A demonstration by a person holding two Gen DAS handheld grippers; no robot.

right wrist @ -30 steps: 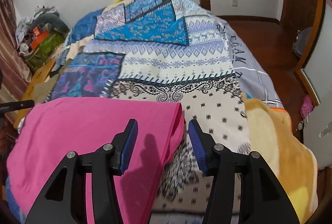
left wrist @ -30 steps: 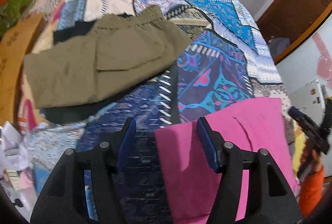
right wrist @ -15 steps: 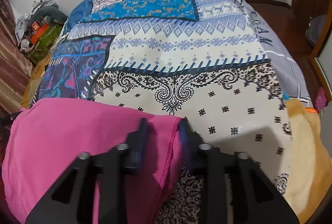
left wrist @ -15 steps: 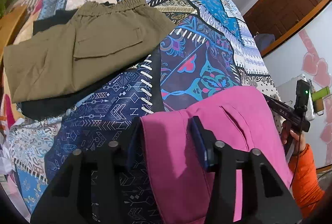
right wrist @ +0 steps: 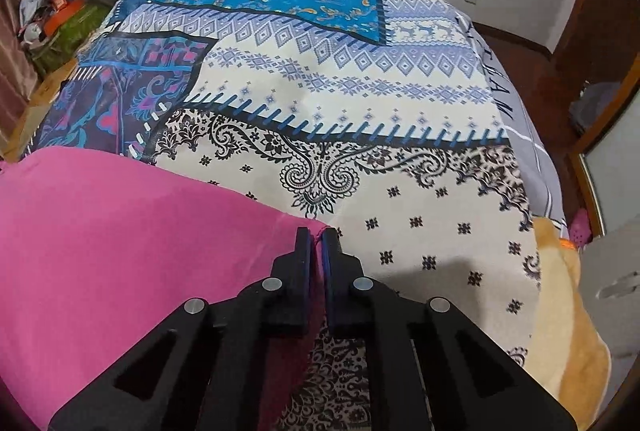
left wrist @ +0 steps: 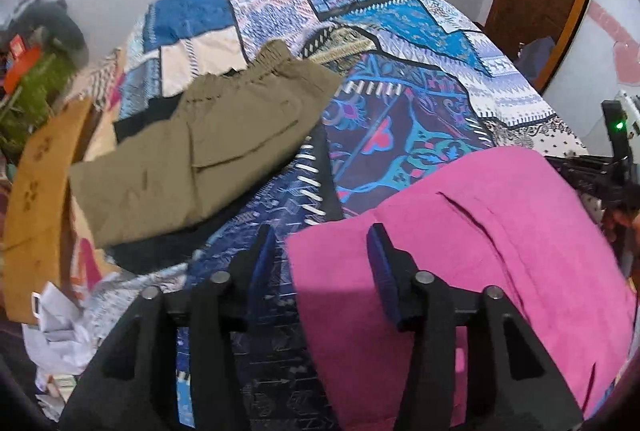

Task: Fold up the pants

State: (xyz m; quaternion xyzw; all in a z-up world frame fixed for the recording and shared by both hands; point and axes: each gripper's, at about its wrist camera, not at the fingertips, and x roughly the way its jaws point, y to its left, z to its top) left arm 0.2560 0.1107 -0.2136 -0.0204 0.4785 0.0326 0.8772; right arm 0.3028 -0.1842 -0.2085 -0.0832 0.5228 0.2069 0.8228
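The pink pants (left wrist: 480,247) lie folded on the patterned bedspread (left wrist: 392,127) and also show in the right wrist view (right wrist: 120,243). My left gripper (left wrist: 320,247) is open, its jaws either side of the pants' near left corner. My right gripper (right wrist: 316,243) is shut on the pants' right corner, with pink cloth pinched between the blue pads. The right gripper's body also shows in the left wrist view at the far right (left wrist: 616,167).
Folded olive pants (left wrist: 208,147) lie on a dark garment (left wrist: 160,247) at the bed's left. A cardboard piece (left wrist: 36,199) and crumpled paper (left wrist: 60,327) sit by the left edge. A yellow blanket (right wrist: 568,331) lies at the right. Clutter (right wrist: 60,11) fills the far left corner.
My right gripper has closed on the pink pants' right corner. My left gripper has stayed open around the left corner, and its view has tilted up toward the wall.
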